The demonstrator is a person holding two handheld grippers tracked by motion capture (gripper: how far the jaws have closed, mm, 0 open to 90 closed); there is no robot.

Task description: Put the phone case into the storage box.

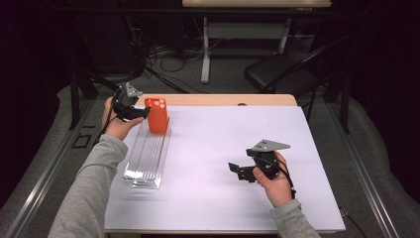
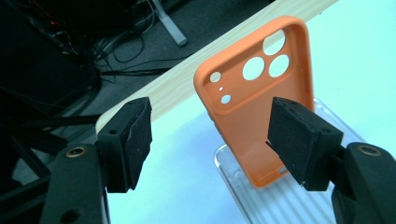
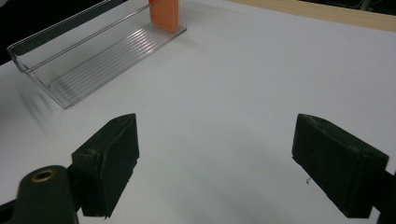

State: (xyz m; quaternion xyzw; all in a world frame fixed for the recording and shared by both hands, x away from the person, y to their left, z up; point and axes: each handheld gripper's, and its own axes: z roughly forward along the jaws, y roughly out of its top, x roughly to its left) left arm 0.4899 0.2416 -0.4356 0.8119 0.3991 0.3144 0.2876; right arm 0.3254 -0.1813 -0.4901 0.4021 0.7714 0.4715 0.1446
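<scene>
An orange phone case (image 1: pixel 158 115) stands upright at the far end of a clear ribbed tray (image 1: pixel 147 158), on the white table cover (image 1: pixel 223 148). The tray's long axis runs from about 12 o'clock to 6 o'clock along the left part of the table; the case occupies the 12 o'clock end, camera cut-outs uppermost.

The left gripper (image 1: pixel 132 110) sits just beside the case, at the case's 9 o'clock in the high view. Its jaws stand wide apart with nothing between them. In the left gripper view the orange phone case (image 2: pixel 259 107) lies ahead and toward the right-hand jaw, its long axis upright and leaning slightly; whether that pad touches the case edge cannot be told.

The right gripper (image 1: pixel 243 171) is held well apart from the tray, at roughly 4 o'clock from the case, jaws spread wide and empty above bare cover. In the right gripper view the clear ribbed tray (image 3: pixel 93 51) lies far off toward 11 o'clock.

Judgement: the left gripper is clearly the nearer one. Any grasp would require the jaws to centre across the case's thin faces.
</scene>
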